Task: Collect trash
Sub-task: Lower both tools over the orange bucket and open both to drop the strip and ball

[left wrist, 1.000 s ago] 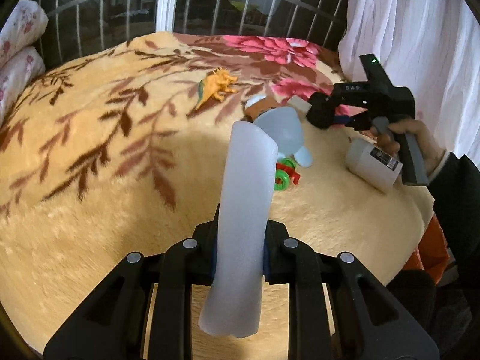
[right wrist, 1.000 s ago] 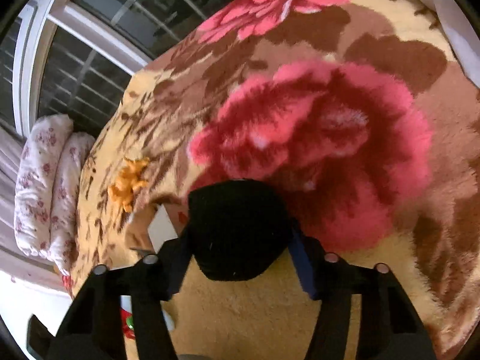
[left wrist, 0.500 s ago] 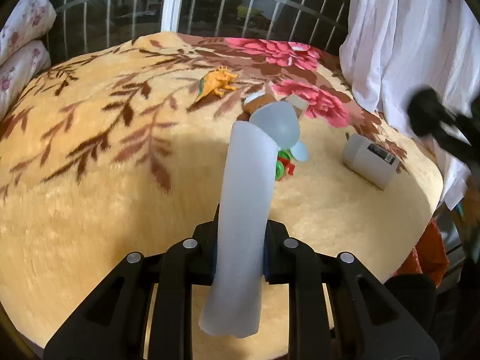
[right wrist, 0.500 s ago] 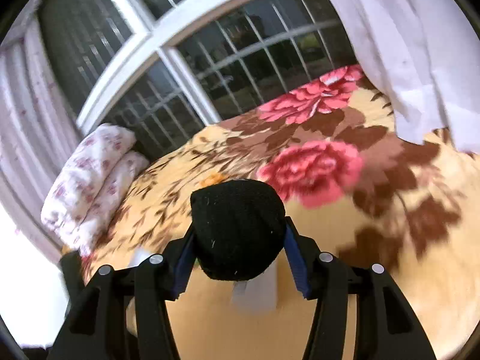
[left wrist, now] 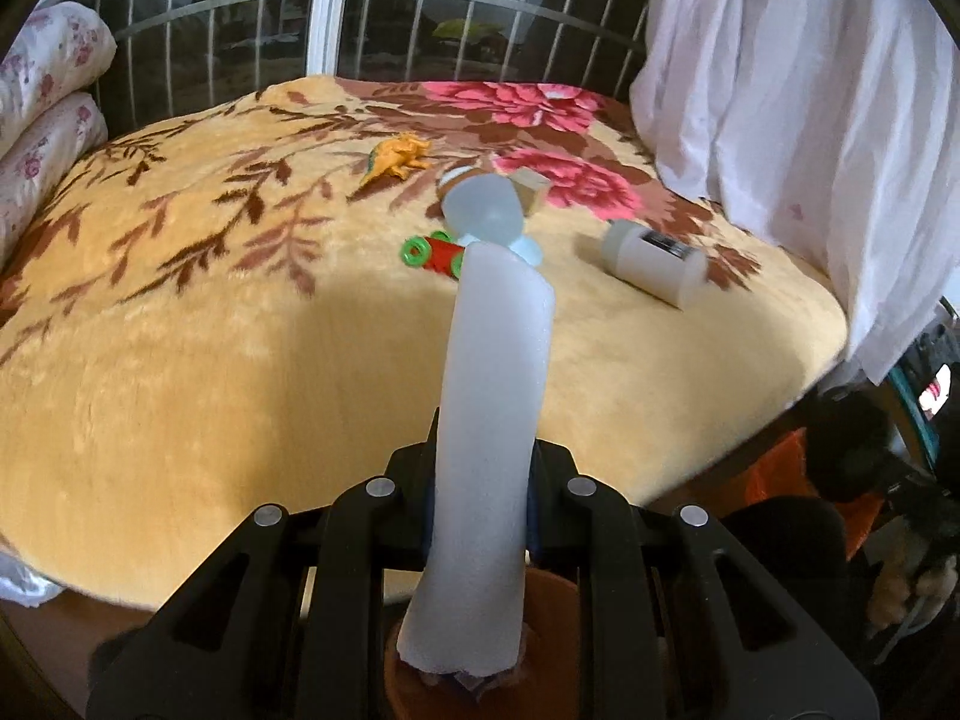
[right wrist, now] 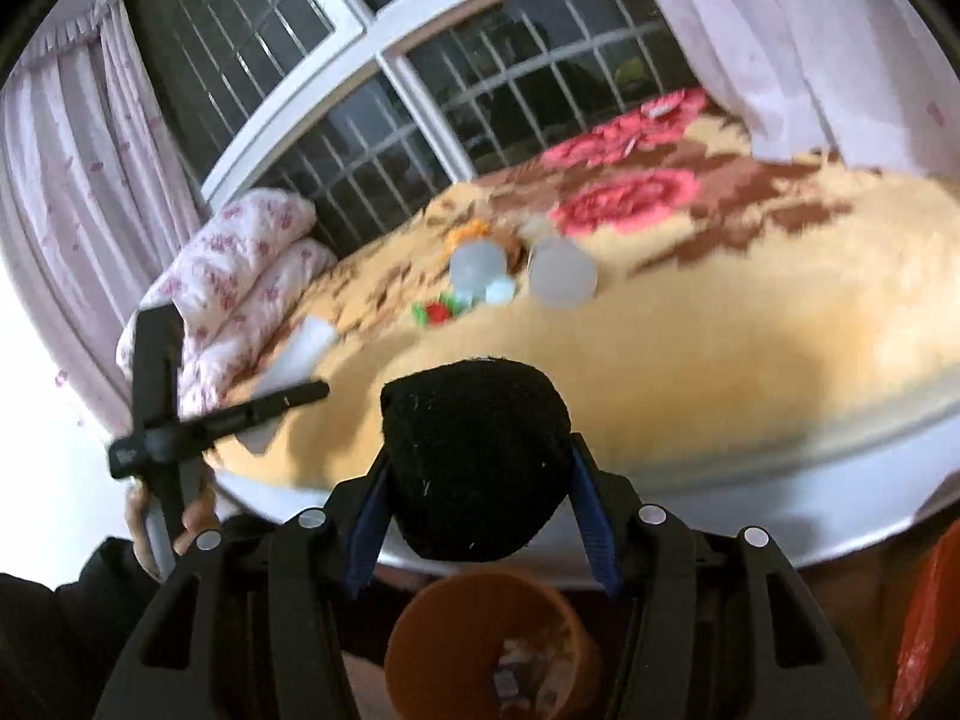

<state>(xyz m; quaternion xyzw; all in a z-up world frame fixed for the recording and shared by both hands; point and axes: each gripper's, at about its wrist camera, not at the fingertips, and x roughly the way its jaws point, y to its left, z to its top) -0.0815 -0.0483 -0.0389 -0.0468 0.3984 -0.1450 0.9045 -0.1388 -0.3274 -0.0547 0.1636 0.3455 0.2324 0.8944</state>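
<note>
Foam strip [left wrist: 489,432]: a long, white, soft-looking piece is clamped upright in the left gripper [left wrist: 480,504], its lower end over the orange bin [left wrist: 540,591].
Left view only: a white cylinder [left wrist: 654,261], orange dinosaur [left wrist: 396,159] and red-green toy [left wrist: 435,252] are seen on the plush floral blanket [left wrist: 240,360].
Black fuzzy lump [right wrist: 477,456]: gripped by the right gripper [right wrist: 477,498], above the round orange bin [right wrist: 432,648].
Right view only: the bin's littered inside is shown.

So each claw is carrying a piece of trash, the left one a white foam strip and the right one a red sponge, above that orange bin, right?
Nearly. The right claw holds a black sponge, not a red one, as the right wrist view shows. The rest stands: the left claw grips the white foam strip, and the orange bin sits below both.
</note>
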